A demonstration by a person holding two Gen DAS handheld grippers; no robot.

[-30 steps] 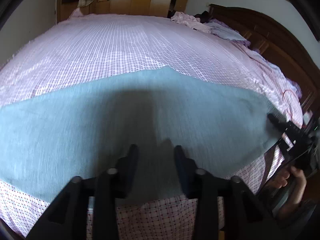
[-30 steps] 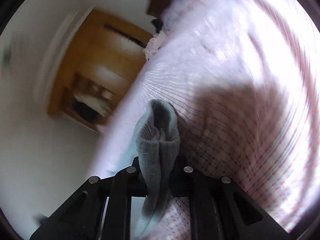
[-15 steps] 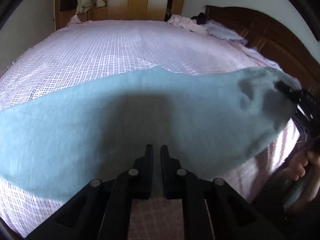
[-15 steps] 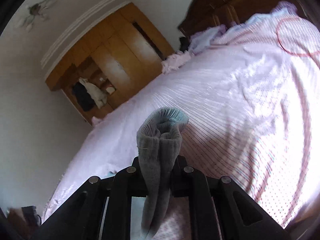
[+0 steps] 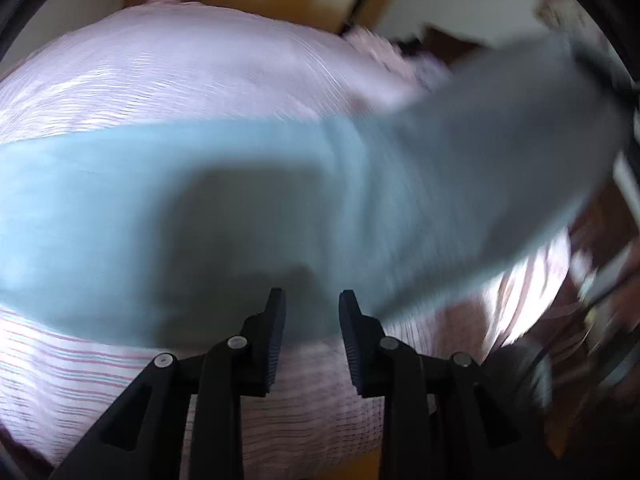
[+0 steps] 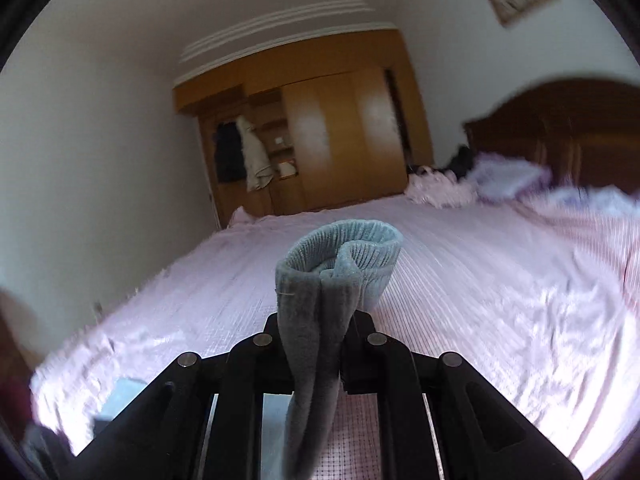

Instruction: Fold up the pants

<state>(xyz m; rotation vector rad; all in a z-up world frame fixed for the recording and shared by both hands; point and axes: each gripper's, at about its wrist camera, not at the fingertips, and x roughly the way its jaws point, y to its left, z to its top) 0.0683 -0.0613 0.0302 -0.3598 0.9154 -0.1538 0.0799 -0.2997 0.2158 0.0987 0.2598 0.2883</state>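
Note:
The light blue-grey pants point(image 5: 168, 200) lie stretched across the pink checked bed point(image 5: 180, 72). Their right end point(image 5: 520, 152) is lifted off the bed toward the upper right, blurred by motion. My left gripper point(image 5: 311, 312) is open and empty, its fingers just above the pants' near edge. My right gripper point(image 6: 344, 320) is shut on the ribbed cuff of the pants point(image 6: 340, 264), held up above the bed point(image 6: 480, 280); the cloth hangs down between its fingers.
A dark wooden headboard point(image 6: 560, 128) stands at the right end of the bed, with pillows and bunched bedding point(image 6: 480, 184) in front of it. A wooden wardrobe point(image 6: 320, 140) stands against the far wall.
My left gripper has opened after being nearly shut half a second ago. My right gripper has lifted the pants' end higher and swung it up over the bed.

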